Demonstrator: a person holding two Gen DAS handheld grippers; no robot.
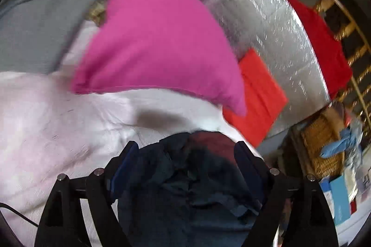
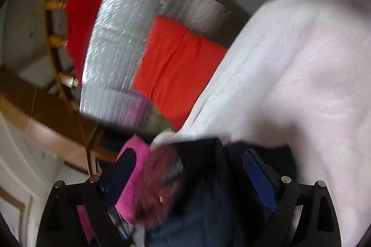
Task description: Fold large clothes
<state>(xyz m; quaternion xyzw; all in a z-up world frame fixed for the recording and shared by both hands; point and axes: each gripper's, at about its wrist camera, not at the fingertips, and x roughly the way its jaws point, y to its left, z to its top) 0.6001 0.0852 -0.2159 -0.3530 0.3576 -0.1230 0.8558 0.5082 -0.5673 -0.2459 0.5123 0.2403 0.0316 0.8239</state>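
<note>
Biggest thing in both views is the white sheet point(image 1: 58, 121), spread over the bed as the folding surface; it runs from 7 to 10 o'clock in the left wrist view and fills 1 to 4 o'clock in the right one. Next is the silver quilted mat point(image 1: 266, 33) at about 1 o'clock on the left camera, with a red cloth point(image 1: 324, 47) hanging off its far edge and an orange folded cloth point(image 2: 176, 70) lying flat on it, looks like a finished piece parked out of the way. A grey garment point(image 1: 39, 15) sits bunched at 10 o'clock and a pink cloth point(image 1: 157, 43) lies at 12, both probably waiting their turn.

The thing actually being worked is the dark navy garment point(image 1: 185, 189), sitting at 6 o'clock in both views, right in the mouth of each tool. The left gripper point(image 1: 185, 154) has its fingers spread wide with the fabric lying between them, pads not pressing on it. Same for the right gripper point(image 2: 189, 168): fingers apart, dark cloth plus a reddish patch in the gap. My guess is the garment's just lying loose there so it can settle onto the sheet. Everything's pretty motion-blurred though.
</note>
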